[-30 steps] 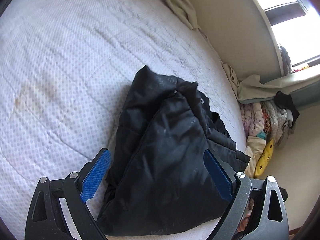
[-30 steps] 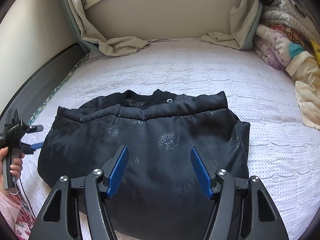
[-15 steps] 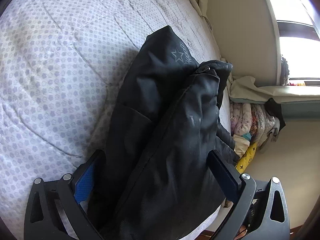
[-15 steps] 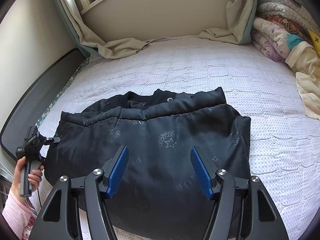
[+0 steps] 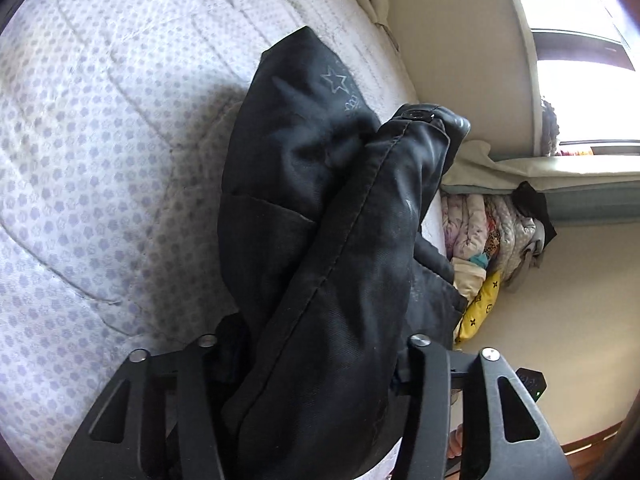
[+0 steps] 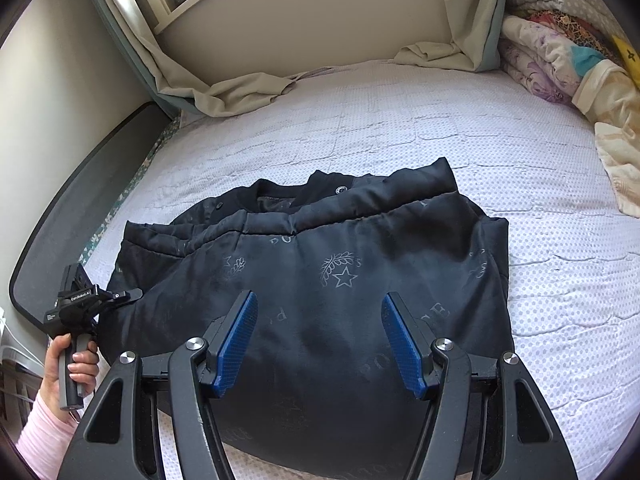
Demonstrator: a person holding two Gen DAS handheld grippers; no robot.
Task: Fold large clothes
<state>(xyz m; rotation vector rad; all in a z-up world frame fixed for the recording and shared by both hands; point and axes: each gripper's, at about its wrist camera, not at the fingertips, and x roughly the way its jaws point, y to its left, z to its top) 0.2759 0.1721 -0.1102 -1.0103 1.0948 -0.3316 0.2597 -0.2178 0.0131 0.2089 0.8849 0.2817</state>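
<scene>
Left gripper is clamped on the near-left edge of the black jacket, thick fabric bunched between its fingers; blue pads hidden. Right gripper hangs spread wide above the jacket's near half, holding nothing. Jacket lies folded near the front edge of the mattress, collar toward the far side, star-and-wreath print up, left end slightly lifted.

The bed carries a folded black jacket; beyond the jacket, beige curtain ends and stacked quilts lie on it.
</scene>
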